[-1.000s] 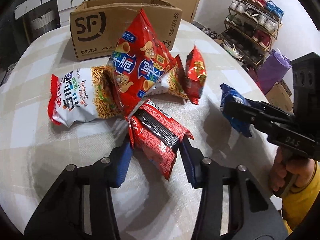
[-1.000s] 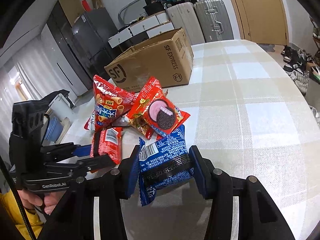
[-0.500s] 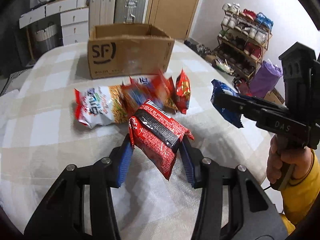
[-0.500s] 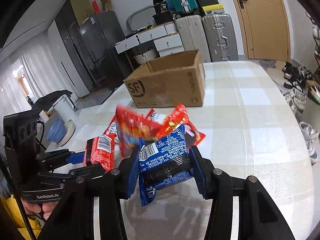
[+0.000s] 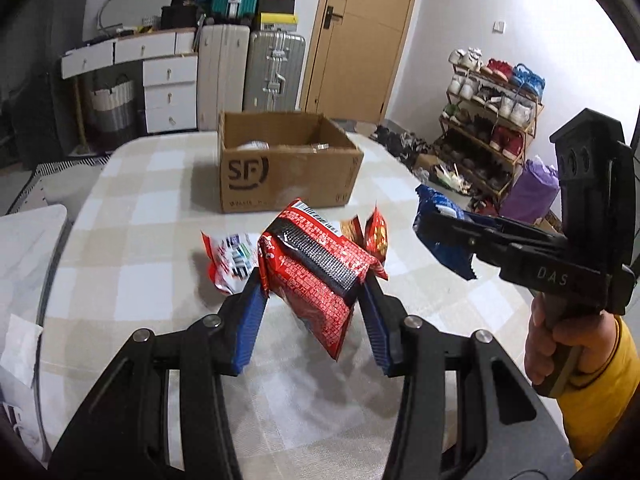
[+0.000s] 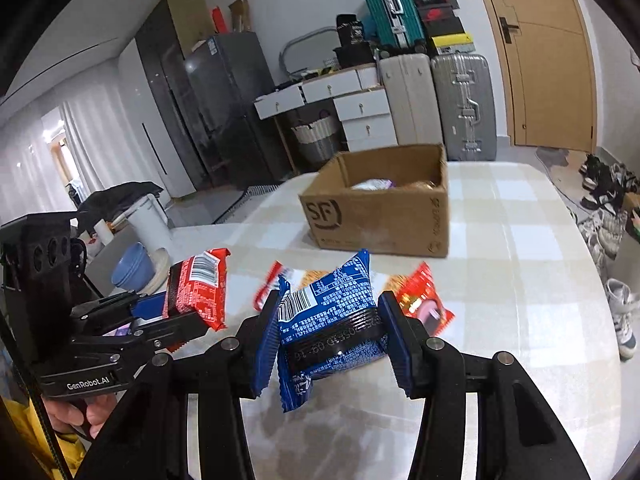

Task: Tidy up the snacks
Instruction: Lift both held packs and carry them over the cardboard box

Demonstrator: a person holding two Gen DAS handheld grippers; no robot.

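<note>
Red snack packet [image 5: 316, 268] and blue one [image 6: 332, 320] held aloft — others lie before the open box [image 5: 286, 168].

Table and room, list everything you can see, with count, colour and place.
Cardboard box: one, brown, far on checked table, open, things inside.
Red snack pack: one, in left gripper.
Blue snack pack: one, in right gripper.
Loose snack bags: several, red and white, on table before box.
Suitcases: three, white, silver, teal, back wall.
Shoe rack: one, right wall.
Hand: yellow sleeve, holding right gripper.
</note>
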